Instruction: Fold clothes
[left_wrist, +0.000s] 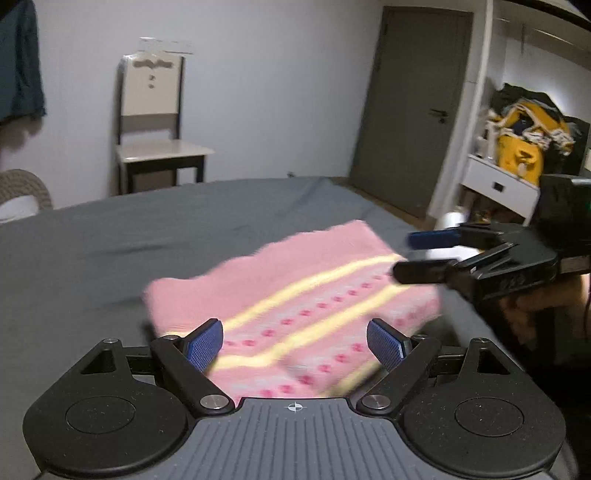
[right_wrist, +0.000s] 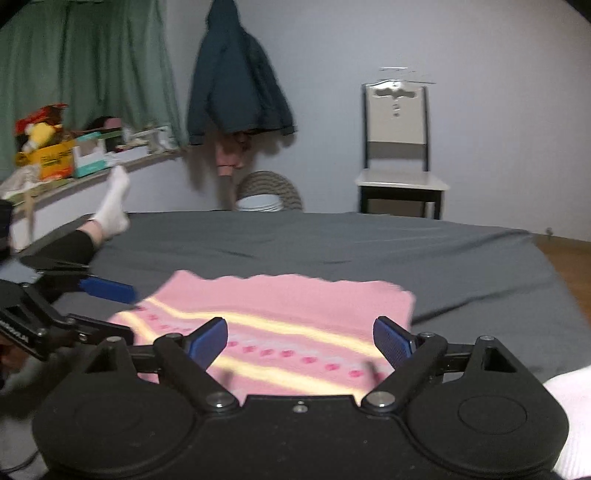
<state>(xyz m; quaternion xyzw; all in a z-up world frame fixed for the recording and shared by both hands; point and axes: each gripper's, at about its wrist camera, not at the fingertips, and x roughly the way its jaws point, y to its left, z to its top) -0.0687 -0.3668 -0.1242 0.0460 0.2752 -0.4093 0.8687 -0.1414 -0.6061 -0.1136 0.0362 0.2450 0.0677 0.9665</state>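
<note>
Item: pink knitted garment (left_wrist: 295, 306), folded into a flat rectangle, with yellow stripes and rows of darker pink dots; it lies on the grey bedsheet (left_wrist: 110, 240), at lower centre of both frames, edges blurred. Left gripper (left_wrist: 295, 343): fingers spread wide apart over the garment's near edge, grasping nothing; blue pads (left_wrist: 205, 345) face inward. In the right wrist view it enters at middle left (right_wrist: 107, 310), jaws parted beside the garment's left corner. Right gripper (right_wrist: 300, 343): likewise spread wide and empty above the near edge; in the left wrist view it enters from the right side of the frame (left_wrist: 417, 254), fingers apart over the garment's right corner. Both views: pale chair (left_wrist: 155, 122) against the wall and a dark teal jacket (right_wrist: 236, 74) hanging. Left wrist view only: grey door (left_wrist: 410, 110) at upper right, white shelf unit with a yellow-and-black bundle (left_wrist: 524, 144). Right wrist view only: green curtain (right_wrist: 85, 62) at upper left, cluttered ledge (right_wrist: 74, 155), a person's leg in a white sock (right_wrist: 112, 206) resting on the bed's left edge.
</note>
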